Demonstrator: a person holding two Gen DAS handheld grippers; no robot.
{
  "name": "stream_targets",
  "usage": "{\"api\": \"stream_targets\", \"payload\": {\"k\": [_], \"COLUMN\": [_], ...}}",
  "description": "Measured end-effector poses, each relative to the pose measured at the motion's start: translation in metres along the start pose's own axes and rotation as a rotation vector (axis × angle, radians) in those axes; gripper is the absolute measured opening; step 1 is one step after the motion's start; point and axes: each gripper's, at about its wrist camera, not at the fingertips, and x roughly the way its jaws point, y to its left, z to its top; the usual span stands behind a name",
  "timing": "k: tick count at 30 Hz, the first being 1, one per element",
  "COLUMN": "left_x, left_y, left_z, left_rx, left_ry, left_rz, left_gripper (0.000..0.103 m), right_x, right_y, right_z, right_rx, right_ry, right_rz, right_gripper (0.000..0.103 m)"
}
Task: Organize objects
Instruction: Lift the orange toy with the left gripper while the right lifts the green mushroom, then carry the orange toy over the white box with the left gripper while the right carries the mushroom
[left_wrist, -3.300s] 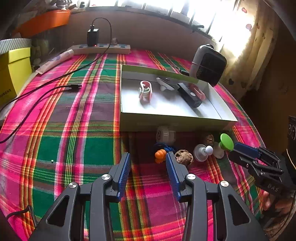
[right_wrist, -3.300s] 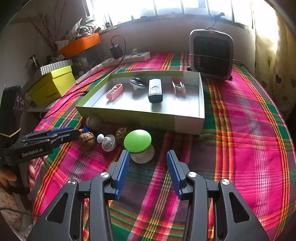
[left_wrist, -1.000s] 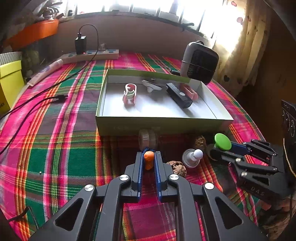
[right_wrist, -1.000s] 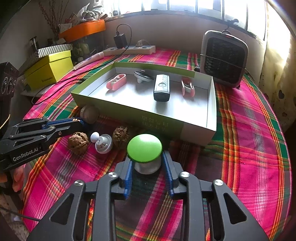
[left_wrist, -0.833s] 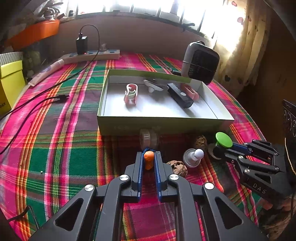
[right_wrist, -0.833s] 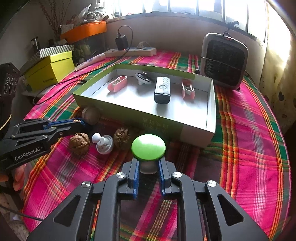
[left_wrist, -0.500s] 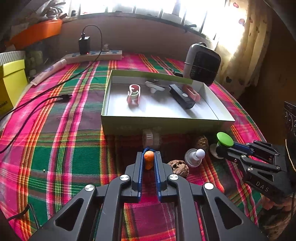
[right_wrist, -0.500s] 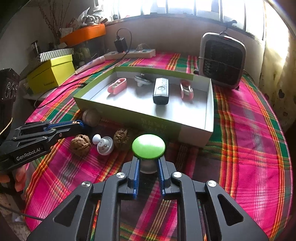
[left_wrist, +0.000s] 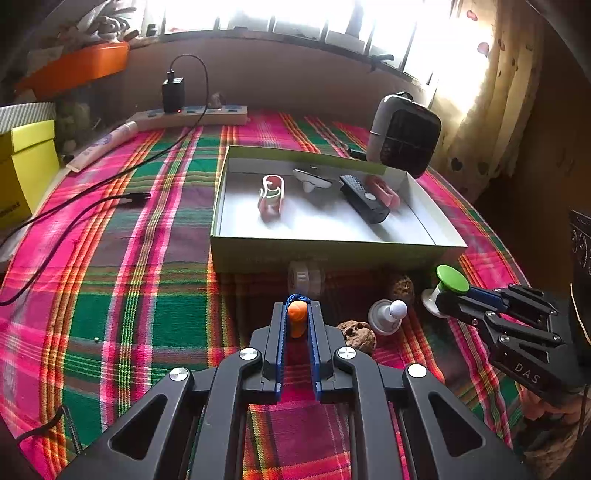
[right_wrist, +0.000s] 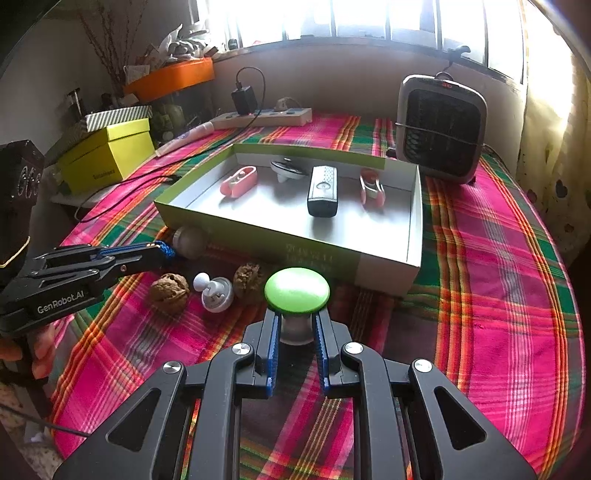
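Left gripper (left_wrist: 296, 325) clamped on orange charm (left_wrist: 296, 320); right gripper (right_wrist: 296, 328) clamped on green-capped knob (right_wrist: 296, 290). Box (left_wrist: 325, 254) just ahead holds four items. Left outside: two walnuts (right_wrist: 169, 290), white knob (right_wrist: 216, 291), spool (left_wrist: 304, 276).

from my seat, the open box (right_wrist: 384, 273) is the landmark: in it, a remote (right_wrist: 323, 190) lies between two clips. in front of it i see two walnuts and a knob (right_wrist: 216, 291); behind it stands the heater (right_wrist: 441, 129).
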Motion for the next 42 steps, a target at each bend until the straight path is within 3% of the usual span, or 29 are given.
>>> {"api": "stream_targets", "payload": {"k": [25,42], "left_x": [-0.013,0.023], "left_y": [-0.014,-0.023], "left_z": [0.03,0.071], "left_rx": [0.035,0.057], "left_ry": [-0.049,-0.035], "left_rz": [-0.02,-0.05], "left_gripper": [0.01,0.01], "right_x": [-0.019,0.005], "right_y": [-0.003,-0.026], "right_z": [0.021,0.055], "right_rx": [0.0,0.019], "right_ry": [-0.069,-0.063], "right_rz": [-0.001,-0.035], "right_gripper": [0.018,0.018]}}
